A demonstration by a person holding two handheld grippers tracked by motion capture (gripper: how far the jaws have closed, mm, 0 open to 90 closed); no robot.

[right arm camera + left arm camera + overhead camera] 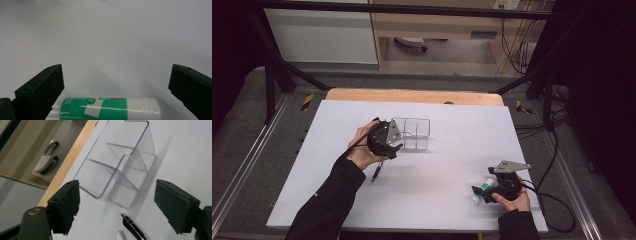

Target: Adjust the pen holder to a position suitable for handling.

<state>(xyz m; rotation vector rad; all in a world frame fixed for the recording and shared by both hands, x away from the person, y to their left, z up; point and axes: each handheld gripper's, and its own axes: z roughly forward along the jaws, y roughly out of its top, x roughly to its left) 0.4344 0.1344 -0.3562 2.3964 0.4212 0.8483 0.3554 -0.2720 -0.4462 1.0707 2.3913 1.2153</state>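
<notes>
A clear plastic organizer (413, 133) with inner dividers stands on the white table top (447, 160), left of centre. My left gripper (398, 143) is right beside its left side, jaws open. In the left gripper view the organizer (125, 162) lies ahead of the open left gripper (117, 185), with nothing between the jaws. A black pen (132, 228) and a white tip (121, 235) lie on the table below it. The pen (376, 172) also lies by the person's left hand. At the front right, my right gripper (479, 193) is open around a green-and-white glue stick (486, 185). The stick (107, 108) lies crosswise between the jaws of the right gripper (116, 68), untouched.
A wooden table edge (412, 95) shows beyond the white sheet. Black frame bars (287, 70) and cables (557, 150) run along the sides on the grey floor. A white wheeled base (46, 157) sits on the floor past the far edge.
</notes>
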